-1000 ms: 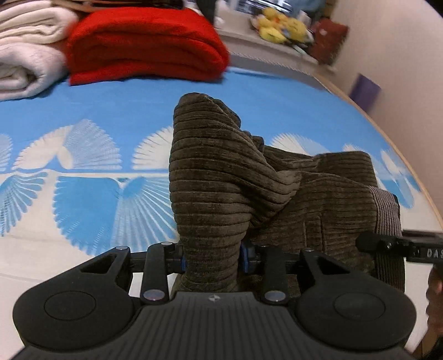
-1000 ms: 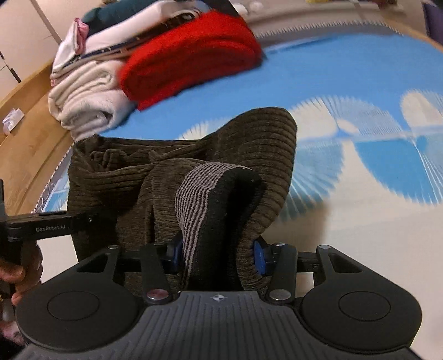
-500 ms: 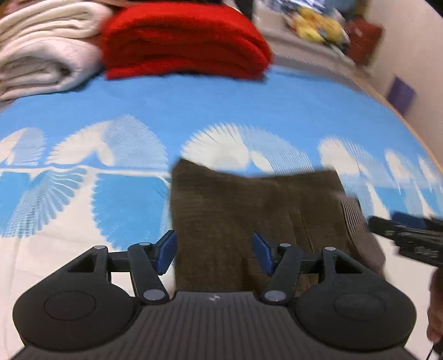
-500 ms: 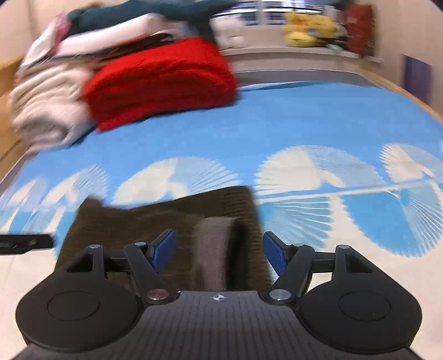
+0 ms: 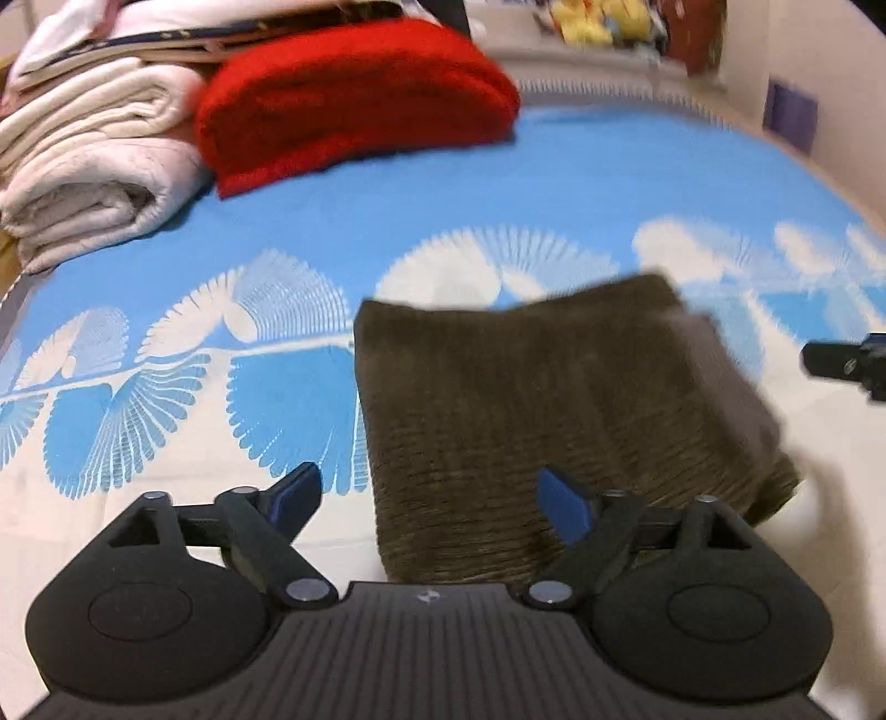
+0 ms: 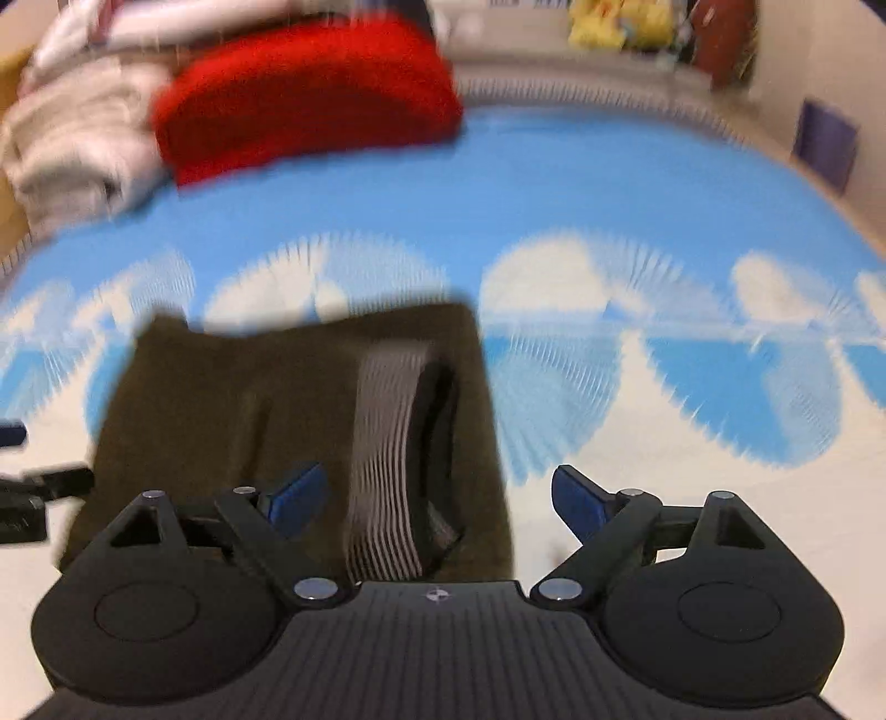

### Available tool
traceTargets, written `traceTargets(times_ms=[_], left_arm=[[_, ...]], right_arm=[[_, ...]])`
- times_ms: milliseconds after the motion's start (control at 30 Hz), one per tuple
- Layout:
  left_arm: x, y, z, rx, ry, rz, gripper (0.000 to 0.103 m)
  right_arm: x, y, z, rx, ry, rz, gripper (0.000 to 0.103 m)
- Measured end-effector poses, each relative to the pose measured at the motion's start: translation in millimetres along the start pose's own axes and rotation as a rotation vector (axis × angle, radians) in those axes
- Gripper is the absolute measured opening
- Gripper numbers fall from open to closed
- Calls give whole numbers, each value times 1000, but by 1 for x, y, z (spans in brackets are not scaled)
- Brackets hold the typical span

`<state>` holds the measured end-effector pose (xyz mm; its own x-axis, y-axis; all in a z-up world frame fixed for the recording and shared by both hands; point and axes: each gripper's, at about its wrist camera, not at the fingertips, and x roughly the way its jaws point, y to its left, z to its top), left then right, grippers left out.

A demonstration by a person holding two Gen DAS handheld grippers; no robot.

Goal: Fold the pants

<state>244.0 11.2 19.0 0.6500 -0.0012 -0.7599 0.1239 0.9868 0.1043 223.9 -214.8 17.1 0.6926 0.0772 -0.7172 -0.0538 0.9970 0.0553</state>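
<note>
The dark brown corduroy pants (image 5: 542, 410) lie folded into a flat rectangle on the blue and white bedspread (image 5: 277, 266). My left gripper (image 5: 429, 501) hovers over their near left edge, its jaws opening and clear of the cloth. In the right wrist view the pants (image 6: 232, 399) show a grey striped waistband (image 6: 387, 443) on top near the right edge. My right gripper (image 6: 437, 498) stands above that edge, jaws opening, pressing on nothing. The tip of the right gripper (image 5: 847, 363) shows at the right of the left wrist view.
A folded red blanket (image 5: 354, 94) and a stack of white blankets (image 5: 88, 160) sit at the far left of the bed. Yellow soft toys (image 5: 603, 19) rest on a ledge behind. A wall (image 5: 819, 50) runs along the bed's right side.
Both grippers let go of the bunched pants and opened wide. The pants dropped flat onto the bed. Both grippers drew back and tilted up a little.
</note>
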Motion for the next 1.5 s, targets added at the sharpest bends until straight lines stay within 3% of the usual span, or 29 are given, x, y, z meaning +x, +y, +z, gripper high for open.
traceTargets(times_ms=[167,300,400,467,533,567,667,800,867,1033,1267,1500], left_arm=[[-70,-3,-3,-43,-127,75,94],[-127,-14,-16,-78,-226,91,95],[-156,-22,-39,-152,-258,46,95],[-162,-31,-61,-177,-250,41,99],[-154,-45,-72,-117,-142,38,101],[-156,-50,-74,-95,-134,42,101],[-156,-56,-71,-59,-173,77,102],[-139,-55,-72,-134,-70,8,102],[-138,-53,-74,-154,-64,-16,102],[-132,-56,-73,-135,-70,6,102],[-122,-49,-70,-167,-32,-15,102],[-117,-45,-69,-173,-23,-16,102]], right_arm=[[-88,-12,7,56,-217,-18,102],[-137,-15,-5,33,-286,-29,102],[-159,-16,-33,1,-321,-9,102],[-162,-17,-56,-14,-307,-17,102],[-156,-16,-68,-33,-206,-36,102],[-156,-14,-70,-44,-186,-39,102],[-159,-11,-72,-76,-219,-65,102],[-156,-14,-69,-30,-206,-63,102],[-153,-14,-70,-7,-189,-45,102],[-149,1,-77,-53,-152,-17,102],[-144,17,-78,-144,-137,-14,102],[-139,19,-76,-142,-119,-15,102]])
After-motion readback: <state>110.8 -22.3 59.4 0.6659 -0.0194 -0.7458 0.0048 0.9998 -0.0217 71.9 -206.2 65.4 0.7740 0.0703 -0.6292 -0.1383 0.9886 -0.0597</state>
